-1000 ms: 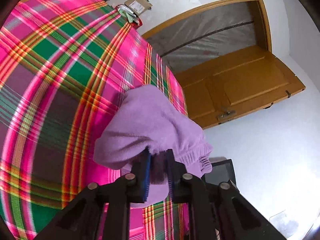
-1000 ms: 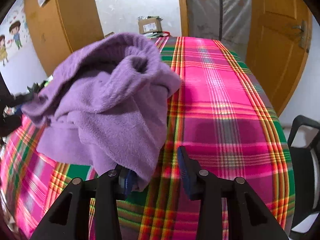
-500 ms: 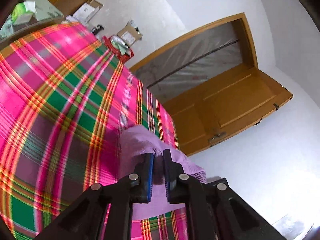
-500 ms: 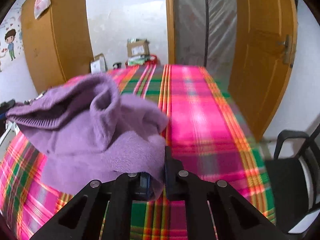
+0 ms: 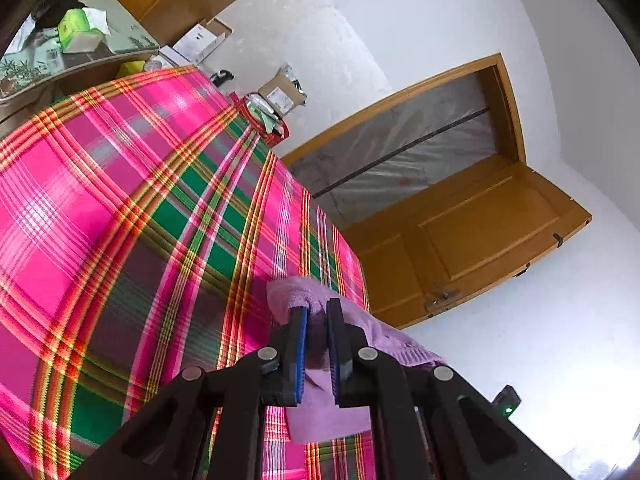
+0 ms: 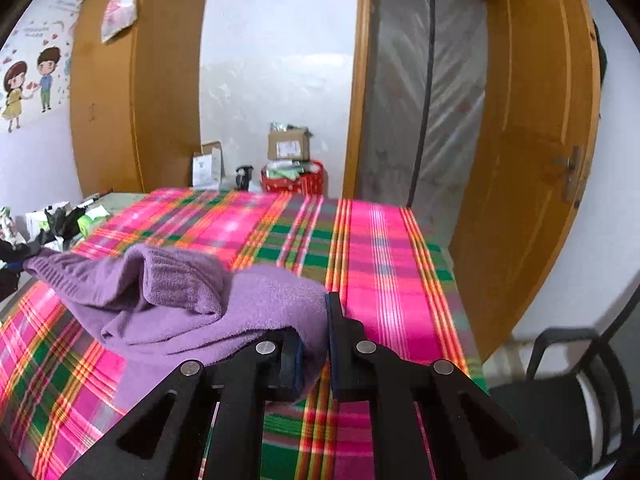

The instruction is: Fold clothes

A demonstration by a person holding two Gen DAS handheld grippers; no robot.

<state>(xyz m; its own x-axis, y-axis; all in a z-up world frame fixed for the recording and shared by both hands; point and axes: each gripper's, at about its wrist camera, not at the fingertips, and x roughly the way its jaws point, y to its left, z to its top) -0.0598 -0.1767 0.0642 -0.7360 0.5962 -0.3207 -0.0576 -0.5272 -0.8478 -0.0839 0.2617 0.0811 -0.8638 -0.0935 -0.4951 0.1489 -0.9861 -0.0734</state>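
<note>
A purple fleece garment (image 6: 176, 304) hangs bunched over the pink, green and orange plaid tablecloth (image 6: 380, 264). My right gripper (image 6: 316, 320) is shut on one edge of it, the cloth draping left from the fingers. In the left wrist view my left gripper (image 5: 317, 316) is shut on another purple fold (image 5: 296, 292), and the rest of the garment (image 5: 320, 412) trails down behind the fingers. The ribbed hem (image 6: 52, 272) stretches toward the far left, where the other gripper shows only as a dark shape.
Cardboard boxes (image 6: 289, 146) and a red basket (image 6: 292, 176) stand past the table's far end. A side table with clutter (image 6: 68, 216) is on the left, an open wooden door (image 6: 536, 160) and a black chair (image 6: 560, 380) on the right.
My right gripper went from open beside the garment to shut on its edge. Both grippers rose and drew apart, pulling the bunched garment flatter and lower in view.
</note>
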